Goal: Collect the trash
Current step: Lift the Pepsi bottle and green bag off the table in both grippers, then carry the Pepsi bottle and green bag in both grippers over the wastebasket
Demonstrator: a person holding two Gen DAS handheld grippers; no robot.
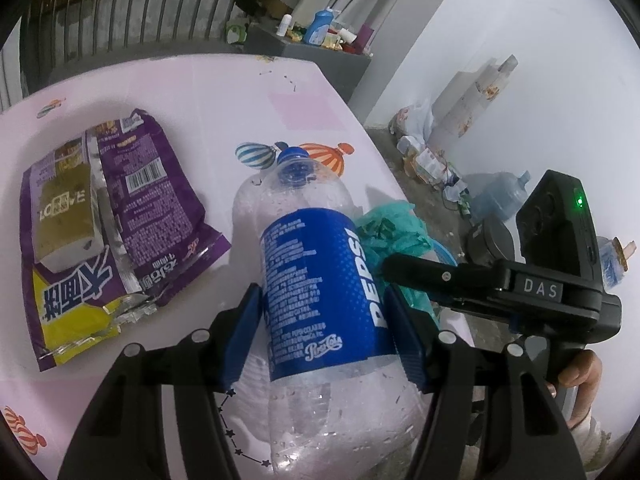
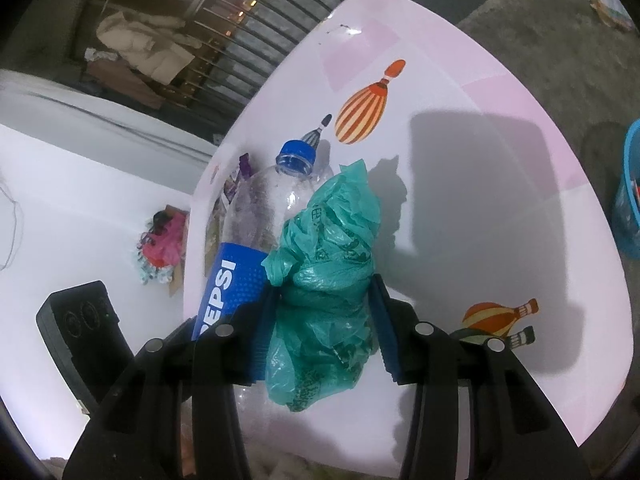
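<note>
Left gripper [image 1: 324, 332]: its two blue pads sit against either side of an empty clear plastic Pepsi bottle with a blue label and blue cap [image 1: 320, 288], clamped at the label band. The bottle lies on its side on the pale pink table with printed hot-air balloons [image 1: 248, 92], cap pointing toward the far edge, its body near the table's right edge as the left wrist view shows it.

Right gripper [image 2: 324, 332]: jaws closed on a crumpled green thin-plastic bag [image 2: 328, 264]; both blue pads press into the bag's sides. The bag rests on the table, touching the bottle's right flank, between the bottle and the right edge. In the left wrist view the right gripper's black finger reaches in from the right, over the bag.

A flattened purple and yellow foil snack wrapper [image 1: 108, 216] lies on the table's left part, apart from the bottle, untouched by either gripper.

A hand [image 1: 576, 372] grips the right tool's handle beyond the table's right edge. A blue plastic basket [image 2: 628, 192] stands on the floor past that edge.
</note>
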